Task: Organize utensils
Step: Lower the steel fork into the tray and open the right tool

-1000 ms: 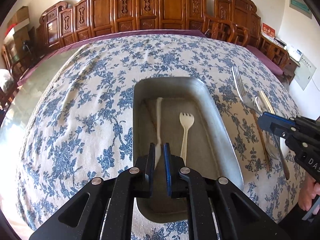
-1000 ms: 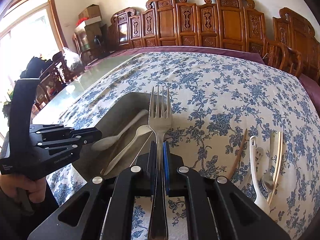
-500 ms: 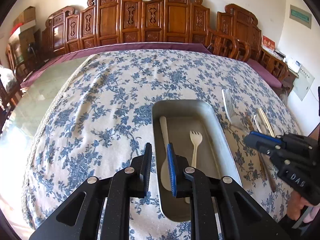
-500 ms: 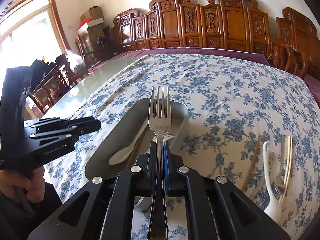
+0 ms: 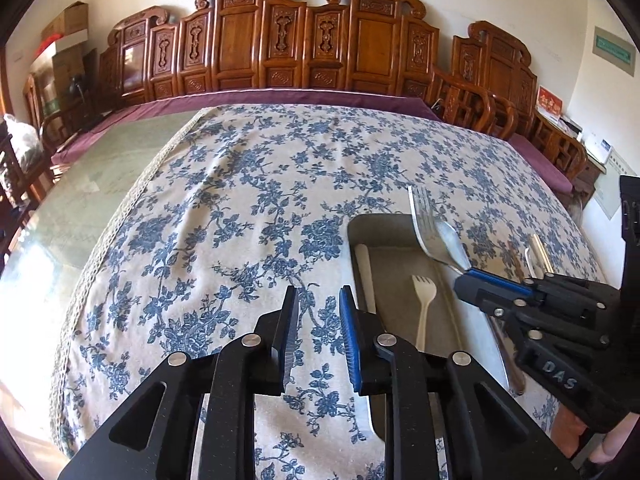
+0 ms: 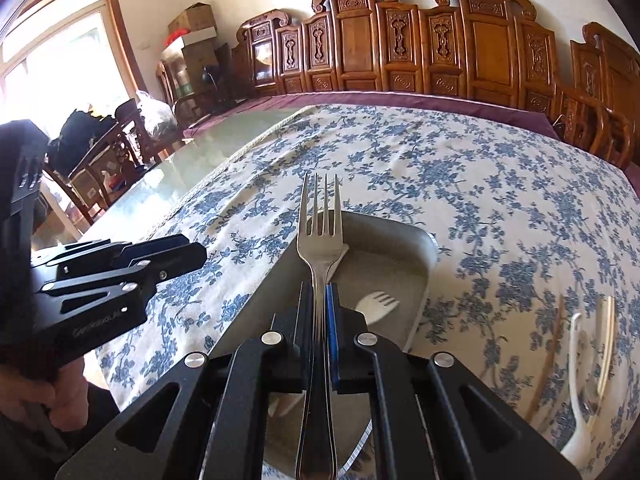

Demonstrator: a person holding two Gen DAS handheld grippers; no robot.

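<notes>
My right gripper (image 6: 319,334) pinches the metal fork (image 6: 320,240) by its handle neck, tines forward above the grey tray (image 6: 424,264). It looks stiff, smooth and likely slippery, so I grip near the neck. My left gripper (image 5: 319,334) has just been opening — nothing between its jaws, over the floral tablecloth (image 5: 240,200).

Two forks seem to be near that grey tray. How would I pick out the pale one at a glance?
Start at the table under the blue-flowered cloth, then find the long grey tray on it. The pale fork lies flat inside, beside a white spoon. Unlike the shiny metal fork gripped by the right gripper above the tray, it is small, cream-coloured and matte.
</notes>
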